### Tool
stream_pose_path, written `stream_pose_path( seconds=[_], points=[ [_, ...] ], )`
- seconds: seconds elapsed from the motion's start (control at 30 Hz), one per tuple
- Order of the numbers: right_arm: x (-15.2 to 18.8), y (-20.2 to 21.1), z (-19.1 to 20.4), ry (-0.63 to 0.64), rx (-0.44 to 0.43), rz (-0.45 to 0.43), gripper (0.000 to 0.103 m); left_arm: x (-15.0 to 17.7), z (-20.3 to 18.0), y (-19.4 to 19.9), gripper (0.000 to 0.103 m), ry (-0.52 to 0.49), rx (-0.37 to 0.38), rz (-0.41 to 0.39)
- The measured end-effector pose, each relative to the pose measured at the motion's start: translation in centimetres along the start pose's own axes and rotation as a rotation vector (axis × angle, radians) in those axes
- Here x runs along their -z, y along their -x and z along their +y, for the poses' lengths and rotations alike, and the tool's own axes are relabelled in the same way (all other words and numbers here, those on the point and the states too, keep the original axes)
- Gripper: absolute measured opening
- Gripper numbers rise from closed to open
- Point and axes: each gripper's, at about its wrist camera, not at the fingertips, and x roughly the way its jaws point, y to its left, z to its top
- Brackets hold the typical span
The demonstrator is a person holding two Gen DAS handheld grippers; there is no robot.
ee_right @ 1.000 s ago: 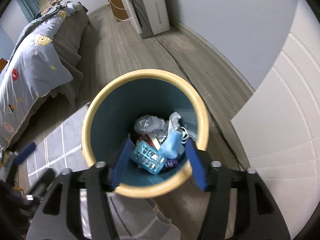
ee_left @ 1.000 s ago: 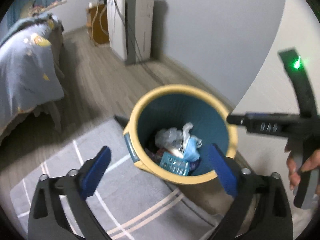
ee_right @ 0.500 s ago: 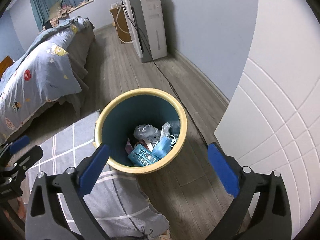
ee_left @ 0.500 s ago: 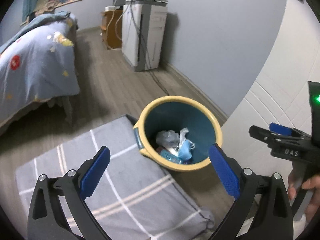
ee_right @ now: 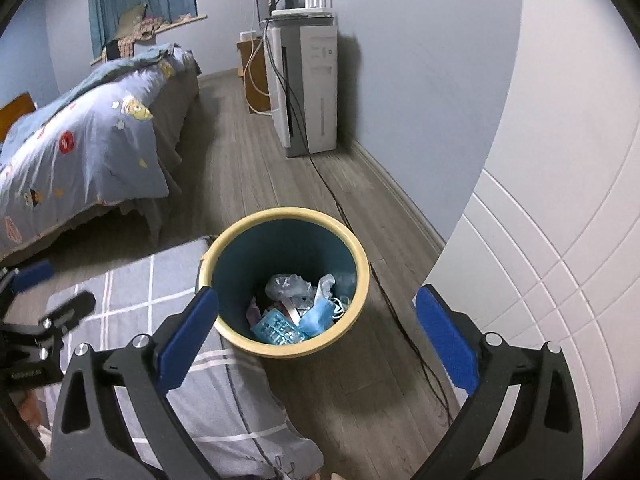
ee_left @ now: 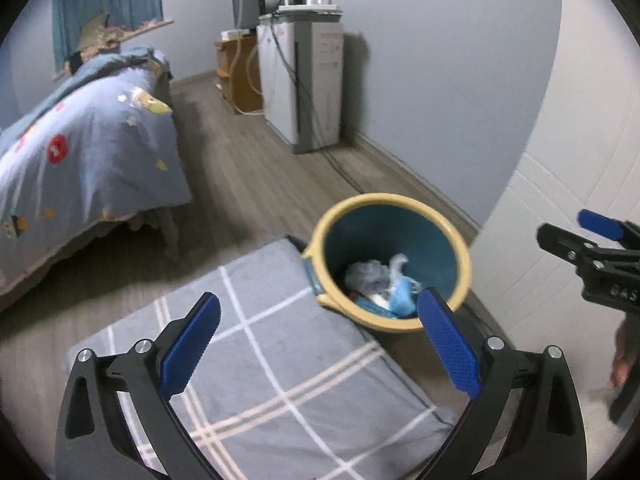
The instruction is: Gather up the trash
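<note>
Floorboards of grey-brown wood fill the room, with a bed under a blue patterned quilt along one side and a tall white appliance with trailing cables against the pale wall. Nearer lies a grey fabric mat with white check lines, its corner touching a round bin with a yellow rim and teal inside. The bin stands upright on the floor between the mat and a white panelled door.

Inside the bin sits the trash: a crumpled clear plastic wrap, a pale blue face mask with ear loops and a small turquoise blister pack, all piled on the bottom.

The right gripper hangs above the bin with its blue fingers spread wide and nothing between them. The left gripper hovers over the mat's edge beside the bin, fingers equally wide and empty.

The trash looks light, soft and crushable, so it would likely yield under a pinch and need little force; the film may slip. The bin itself seems stiff and light, best taken by pinching its rim wall.
</note>
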Motion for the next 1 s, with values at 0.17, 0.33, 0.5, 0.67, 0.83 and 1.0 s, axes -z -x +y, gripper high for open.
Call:
stream_pose_path(
  seconds=[0.17,0.33,0.5,0.67,0.83,1.0],
  points=[
    [-0.05,-0.62,0.82,0.028,0.012,0.02,0.097,-0.02,0.59,0.15,0.098,-0.011,-0.001,-0.024],
    [0.02,-0.74,0.81,0.03,0.014,0.026,0.097,-0.11,0.46,0.06,0.098,-0.015,-0.003,-0.026],
    [0.08,-0.98,0.99,0.038,0.017,0.03,0.097,-0.06,0.67,0.3,0.098,-0.026,0.007,-0.026],
    [0.06,-0.98,0.96,0.036,0.017,0.031,0.097,0.08,0.68,0.26,0.098,-0.027,0.013,-0.021],
    [0.1,-0.89,0.98,0.03,0.016,0.03,0.097,0.04,0.53,0.19,0.098,-0.027,0.011,-0.021],
    [0.17,-0.86,0.98,0.029,0.017,0.031,0.097,0.08,0.59,0.22,0.098,-0.027,0.013,-0.021]
  ],
)
